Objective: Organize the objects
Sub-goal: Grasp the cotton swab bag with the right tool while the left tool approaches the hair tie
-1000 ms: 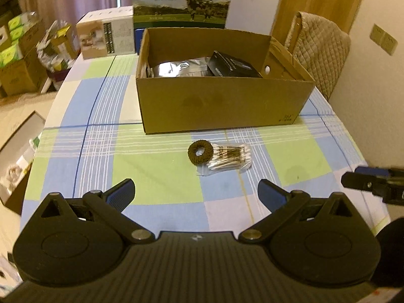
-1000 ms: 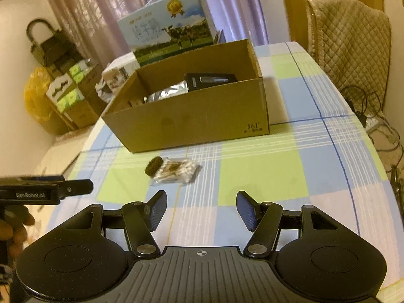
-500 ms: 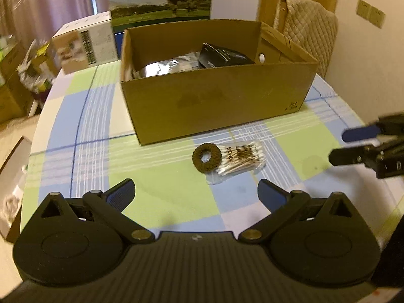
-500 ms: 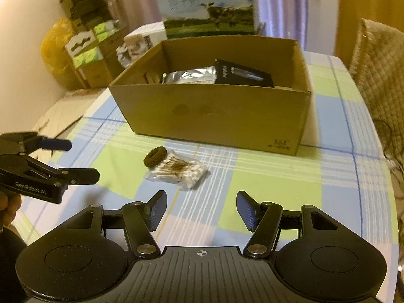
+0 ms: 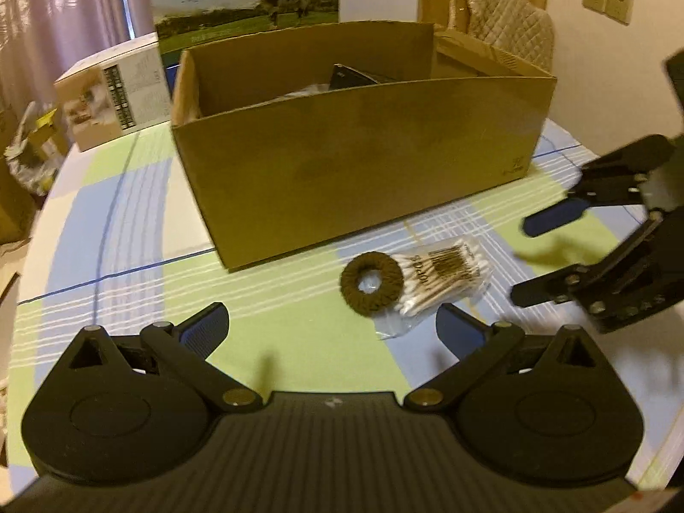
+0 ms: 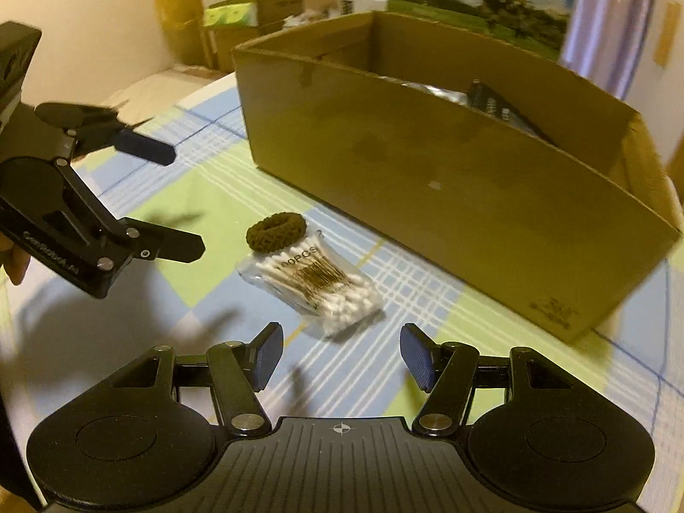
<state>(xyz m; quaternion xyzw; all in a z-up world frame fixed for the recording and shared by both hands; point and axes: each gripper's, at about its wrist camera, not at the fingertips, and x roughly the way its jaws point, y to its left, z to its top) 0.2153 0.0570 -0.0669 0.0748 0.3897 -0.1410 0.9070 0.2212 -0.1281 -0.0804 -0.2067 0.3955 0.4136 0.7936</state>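
Note:
A brown hair tie (image 5: 371,282) (image 6: 275,231) lies on the checked tablecloth, touching a clear bag of cotton swabs (image 5: 442,271) (image 6: 318,284). Both sit just in front of an open cardboard box (image 5: 363,171) (image 6: 449,196) that holds a black packet (image 5: 348,77) and a silver pouch. My left gripper (image 5: 331,327) (image 6: 173,201) is open, close behind and left of the two items. My right gripper (image 6: 340,355) (image 5: 528,256) is open too, coming in from the right of the swab bag. Neither holds anything.
A milk carton box with a cow picture (image 5: 252,0) and a white box (image 5: 111,98) stand behind the cardboard box. A quilted chair back (image 5: 504,30) is at the far right. Stacked cartons (image 6: 239,0) sit on the floor beyond the table edge.
Both grippers have moved forward and down toward the hair tie and swab bag, now much nearer. The right gripper swung around to face the items from the right. Nothing was picked up.

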